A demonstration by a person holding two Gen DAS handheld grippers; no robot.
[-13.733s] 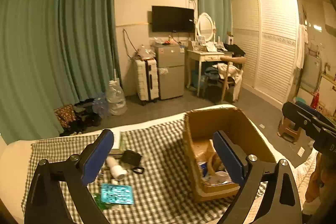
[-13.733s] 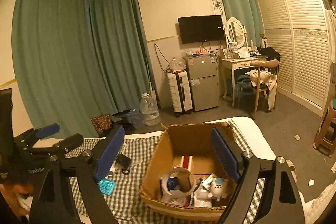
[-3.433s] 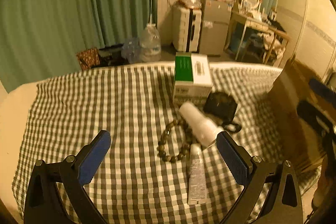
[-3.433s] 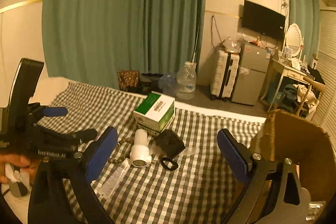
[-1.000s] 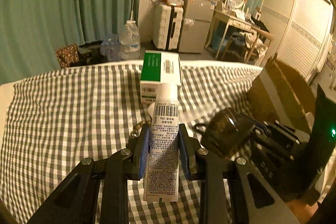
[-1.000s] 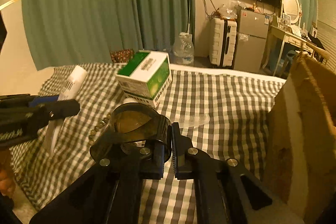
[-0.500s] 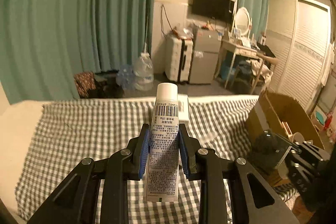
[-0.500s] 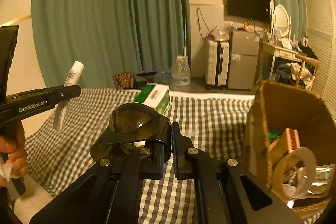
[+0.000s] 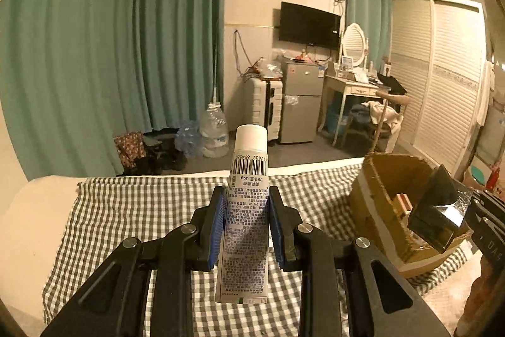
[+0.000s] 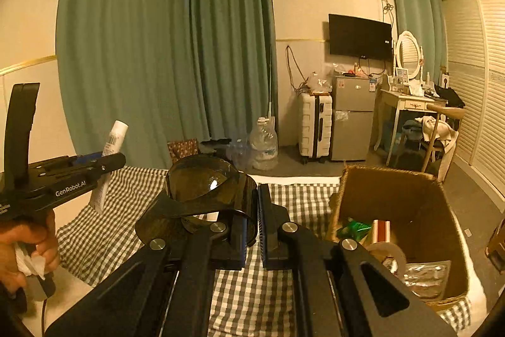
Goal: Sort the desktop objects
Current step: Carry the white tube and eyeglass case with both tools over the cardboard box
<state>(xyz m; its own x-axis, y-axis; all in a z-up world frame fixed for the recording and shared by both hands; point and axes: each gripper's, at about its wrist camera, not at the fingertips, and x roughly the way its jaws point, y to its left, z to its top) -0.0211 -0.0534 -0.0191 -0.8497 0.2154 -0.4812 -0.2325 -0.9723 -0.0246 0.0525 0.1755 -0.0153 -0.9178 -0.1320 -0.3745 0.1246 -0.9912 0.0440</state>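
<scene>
My left gripper (image 9: 246, 223) is shut on a white tube (image 9: 247, 210) with a barcode, cap pointing up, held above the checked cloth (image 9: 132, 210). The tube also shows in the right wrist view (image 10: 109, 160) at the left. My right gripper (image 10: 256, 223) is shut on the edge of a dark translucent plastic case (image 10: 202, 195), held above the cloth to the left of the open cardboard box (image 10: 419, 204). In the left wrist view the case (image 9: 438, 210) hangs over the box (image 9: 378, 204) at the right.
The box holds a tape roll (image 10: 386, 255), a foil pack (image 10: 423, 277) and other small items. The cloth covers a bed (image 9: 38, 210). Behind are green curtains, a water jug (image 10: 263, 147), a suitcase, a small fridge, a dressing table and a chair.
Both grippers have risen and tilted up, each keeping its object. The right gripper with the case has come closer to the box. The items left on the cloth are out of view.
</scene>
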